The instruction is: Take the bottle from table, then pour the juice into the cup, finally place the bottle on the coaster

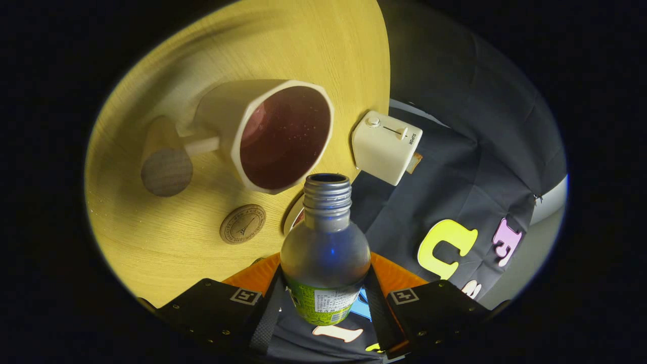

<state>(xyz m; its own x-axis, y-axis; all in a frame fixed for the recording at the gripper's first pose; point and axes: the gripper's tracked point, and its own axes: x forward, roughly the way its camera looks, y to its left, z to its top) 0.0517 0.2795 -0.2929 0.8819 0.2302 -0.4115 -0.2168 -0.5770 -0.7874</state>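
the bottle [325, 253] was clamped between the gripper [323, 303] fingers, its open mouth aimed at the cup [283, 136] near the table [167, 242] edge for pouring.

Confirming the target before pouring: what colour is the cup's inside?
Dark reddish-brown inside the cream cup, seen best in the gripper view.

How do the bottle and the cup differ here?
The bottle is held between the gripper fingers; the cup stands free on the table beyond them. The bottle has a narrow threaded neck, the cup a wide mouth and a side handle. The bottle is translucent grey, the cup cream outside and dark inside. Both are uncapped.
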